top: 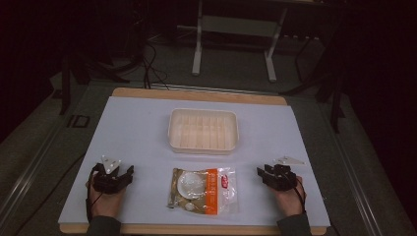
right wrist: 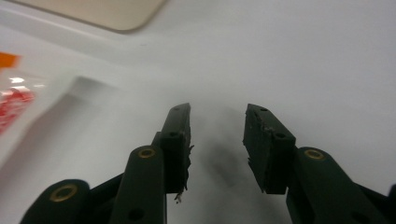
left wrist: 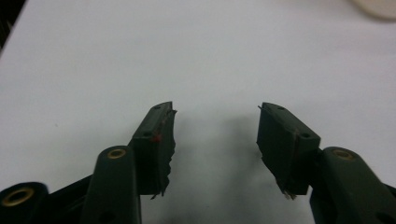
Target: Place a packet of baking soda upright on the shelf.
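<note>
In the high view a clear packet (top: 202, 190) with an orange band and pale round pieces inside lies flat on the white bench (top: 137, 132), between the left tongs (top: 114, 178) and the right tongs (top: 275, 176), just in front of an empty cream tray (top: 203, 146). It looks light, crinkly and slippery, the contents perhaps crushable, so a flat sealed edge seems the safest hold

In the left gripper view the left tongs (left wrist: 215, 122) stand apart over bare bench

In the right gripper view the right tongs (right wrist: 217, 122) stand apart and empty, the packet (right wrist: 16, 100) off to their left, the tray corner (right wrist: 116, 11) beyond
</note>
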A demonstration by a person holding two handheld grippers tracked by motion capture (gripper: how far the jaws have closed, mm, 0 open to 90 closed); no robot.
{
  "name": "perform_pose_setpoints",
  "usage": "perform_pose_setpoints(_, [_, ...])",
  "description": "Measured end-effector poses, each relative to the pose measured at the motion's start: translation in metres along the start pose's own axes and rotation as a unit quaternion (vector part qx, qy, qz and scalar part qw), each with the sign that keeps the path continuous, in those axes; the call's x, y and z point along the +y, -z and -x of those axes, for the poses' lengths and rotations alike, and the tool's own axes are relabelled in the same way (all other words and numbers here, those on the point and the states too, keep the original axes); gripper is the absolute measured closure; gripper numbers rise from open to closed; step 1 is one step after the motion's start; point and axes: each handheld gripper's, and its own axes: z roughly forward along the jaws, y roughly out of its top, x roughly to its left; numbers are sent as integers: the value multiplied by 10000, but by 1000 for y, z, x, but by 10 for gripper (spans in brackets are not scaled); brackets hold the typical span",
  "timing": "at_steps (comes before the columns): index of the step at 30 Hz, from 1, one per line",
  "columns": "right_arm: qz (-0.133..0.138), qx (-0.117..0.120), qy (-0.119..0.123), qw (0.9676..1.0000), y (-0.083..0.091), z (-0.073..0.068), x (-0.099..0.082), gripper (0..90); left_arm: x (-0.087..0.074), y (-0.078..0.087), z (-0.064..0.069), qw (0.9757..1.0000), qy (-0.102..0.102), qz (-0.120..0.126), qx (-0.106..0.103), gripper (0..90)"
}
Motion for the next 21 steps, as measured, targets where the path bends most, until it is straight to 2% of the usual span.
perform_pose_setpoints(5, [-83,125,71,9999,3,-4,1,615,-1,2,-3,9998,108,105,-138,499])
perform_pose_setpoints(6, [-138,222,142,9996,5,-8,3,615,-1,2,-3,9998,133,114,-133,509])
perform_pose_setpoints(10, [-105,472,181,9987,8,-14,6,600,-1,2,-5,9995,185,141,-202,529])
perform_pose_setpoints(15, [-171,713,239,9970,9,-22,8,583,-1,2,-3,9997,125,103,-166,516])
perform_pose_setpoints(21, [-190,1061,244,9939,10,-29,9,560,-1,2,-5,9996,188,114,-168,505])
